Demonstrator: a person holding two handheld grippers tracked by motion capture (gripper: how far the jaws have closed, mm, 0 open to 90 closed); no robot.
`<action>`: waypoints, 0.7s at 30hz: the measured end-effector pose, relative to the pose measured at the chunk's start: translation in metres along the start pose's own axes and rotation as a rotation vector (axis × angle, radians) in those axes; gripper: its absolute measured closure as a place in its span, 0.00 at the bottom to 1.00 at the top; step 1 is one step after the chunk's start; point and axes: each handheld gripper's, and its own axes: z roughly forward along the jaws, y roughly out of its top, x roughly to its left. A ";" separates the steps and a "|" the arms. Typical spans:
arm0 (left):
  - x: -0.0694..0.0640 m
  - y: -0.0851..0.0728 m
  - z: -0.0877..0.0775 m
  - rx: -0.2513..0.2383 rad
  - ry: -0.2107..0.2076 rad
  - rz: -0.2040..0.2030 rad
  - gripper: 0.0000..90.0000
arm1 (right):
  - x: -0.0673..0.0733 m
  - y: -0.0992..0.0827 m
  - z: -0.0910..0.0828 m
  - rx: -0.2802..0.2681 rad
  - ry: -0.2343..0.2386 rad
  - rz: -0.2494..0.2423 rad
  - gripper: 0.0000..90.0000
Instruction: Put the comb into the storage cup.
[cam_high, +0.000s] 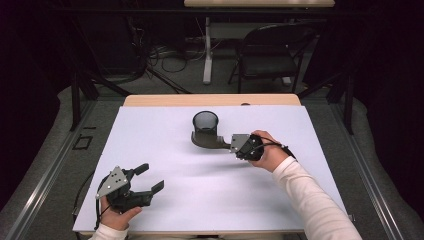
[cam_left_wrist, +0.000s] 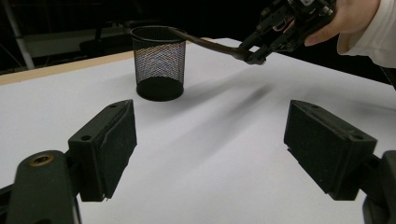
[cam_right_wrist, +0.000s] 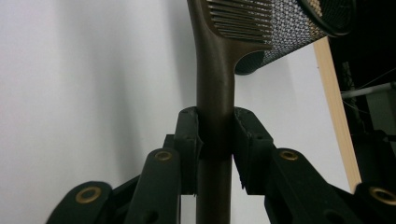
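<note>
A black mesh cup (cam_high: 205, 125) (cam_left_wrist: 158, 65) (cam_right_wrist: 289, 28) stands upright on the white sheet near the table's middle. My right gripper (cam_high: 227, 144) (cam_left_wrist: 250, 55) (cam_right_wrist: 215, 135) is shut on the handle of a dark brown slotted utensil (cam_high: 210, 143) (cam_left_wrist: 205, 44) (cam_right_wrist: 215, 84). It holds the utensil off the table, with the ridged head up against the cup near its rim. My left gripper (cam_high: 152, 177) (cam_left_wrist: 210, 149) rests open at the front left, nothing between its jaws, which point toward the cup.
The white sheet (cam_high: 280, 200) covers most of the table, and a wooden strip (cam_high: 210, 100) shows along the far edge. Behind the table stand a black chair (cam_high: 272, 55) and a table leg amid cables on the floor.
</note>
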 end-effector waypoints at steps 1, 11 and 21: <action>0.000 0.000 0.000 -0.001 -0.009 0.001 0.19 | 0.000 0.000 -0.001 -0.008 -0.007 0.008 0.81; 0.000 0.000 0.000 0.002 0.000 0.003 0.19 | 0.006 0.005 -0.006 -0.075 -0.068 0.068 0.81; 0.002 0.002 0.000 -0.008 0.005 -0.003 0.19 | 0.014 0.009 -0.008 -0.109 -0.117 0.132 0.81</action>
